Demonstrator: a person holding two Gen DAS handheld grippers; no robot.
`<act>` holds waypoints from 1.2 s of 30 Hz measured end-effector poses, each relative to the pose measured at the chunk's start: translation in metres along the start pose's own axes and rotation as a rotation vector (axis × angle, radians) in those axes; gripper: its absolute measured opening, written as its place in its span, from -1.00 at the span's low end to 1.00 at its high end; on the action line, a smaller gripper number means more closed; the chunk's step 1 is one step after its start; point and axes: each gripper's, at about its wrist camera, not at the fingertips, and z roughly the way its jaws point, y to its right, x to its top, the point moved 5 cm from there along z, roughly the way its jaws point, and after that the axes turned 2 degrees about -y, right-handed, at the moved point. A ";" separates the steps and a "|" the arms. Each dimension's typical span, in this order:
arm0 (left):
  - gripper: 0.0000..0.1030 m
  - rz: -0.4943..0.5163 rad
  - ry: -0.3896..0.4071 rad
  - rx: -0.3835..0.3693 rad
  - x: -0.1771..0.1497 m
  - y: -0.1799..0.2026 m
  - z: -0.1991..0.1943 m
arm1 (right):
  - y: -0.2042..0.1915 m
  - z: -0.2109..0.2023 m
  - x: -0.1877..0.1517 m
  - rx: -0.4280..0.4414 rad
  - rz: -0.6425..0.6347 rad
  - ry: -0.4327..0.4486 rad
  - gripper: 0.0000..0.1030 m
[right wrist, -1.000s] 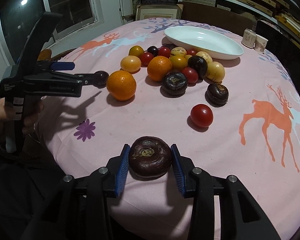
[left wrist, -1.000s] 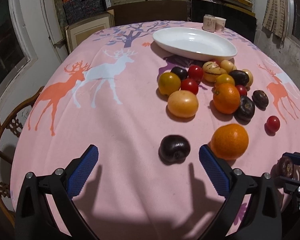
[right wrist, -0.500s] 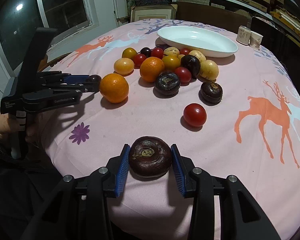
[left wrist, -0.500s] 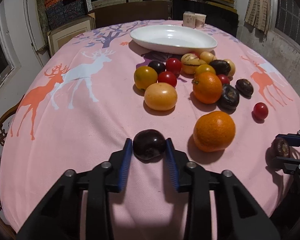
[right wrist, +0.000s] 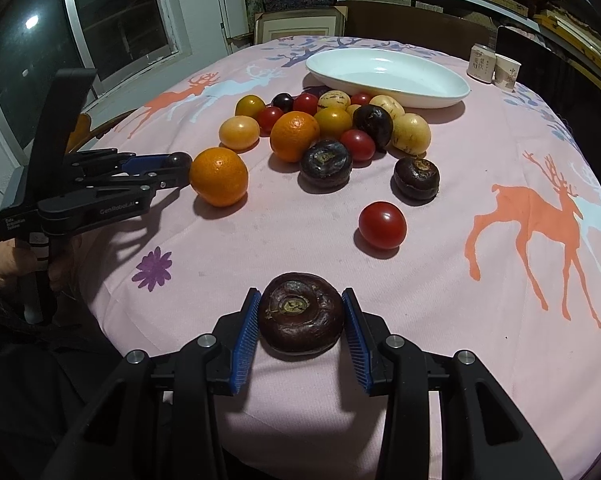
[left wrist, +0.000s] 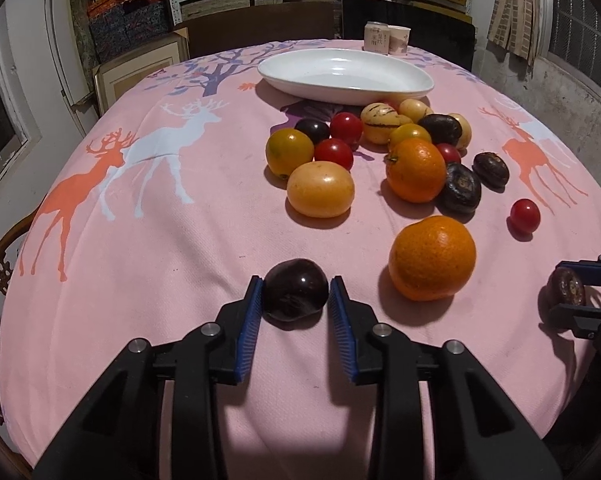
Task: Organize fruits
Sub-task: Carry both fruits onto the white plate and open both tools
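Note:
My left gripper (left wrist: 296, 292) is shut on a small glossy dark purple fruit (left wrist: 295, 295) resting on the pink tablecloth (left wrist: 160, 248), just left of a big orange (left wrist: 432, 258). From the right wrist view that left gripper (right wrist: 178, 166) shows side-on beside the same orange (right wrist: 219, 176). My right gripper (right wrist: 300, 312) is shut on a brown water chestnut (right wrist: 301, 318) near the table's front edge, also seen as the water chestnut (left wrist: 565, 290) at the far right of the left wrist view. A white oval dish (left wrist: 346, 75) stands empty at the back.
A heap of fruits lies before the dish: an orange (right wrist: 294, 136), a yellow fruit (left wrist: 320, 189), red tomatoes (right wrist: 382, 225), two more water chestnuts (right wrist: 326, 163). Two paper cups (right wrist: 494, 66) stand at the back right. A hand (right wrist: 4, 264) holds the left gripper. Chairs and shelves surround the table.
My left gripper went from wide open to shut on the dark purple fruit. The right gripper kept still, holding the water chestnut.

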 end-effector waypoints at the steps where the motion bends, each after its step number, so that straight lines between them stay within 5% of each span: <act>1: -0.37 0.003 0.003 0.001 0.000 0.000 0.000 | 0.001 0.000 0.000 0.000 0.002 0.000 -0.20; 15: -0.41 -0.030 0.060 -0.070 0.007 -0.001 -0.025 | 0.010 -0.004 0.004 0.001 0.028 0.025 -0.20; 22: -0.41 -0.020 0.091 -0.092 0.041 0.000 -0.033 | 0.040 -0.020 0.036 -0.001 0.087 0.079 -0.20; 30: -0.41 0.008 0.157 -0.111 0.154 0.001 -0.006 | 0.101 -0.032 0.155 -0.040 0.143 0.191 -0.19; 36: -0.40 0.009 0.093 -0.136 0.253 0.007 0.077 | 0.158 0.040 0.260 -0.064 0.193 0.172 -0.19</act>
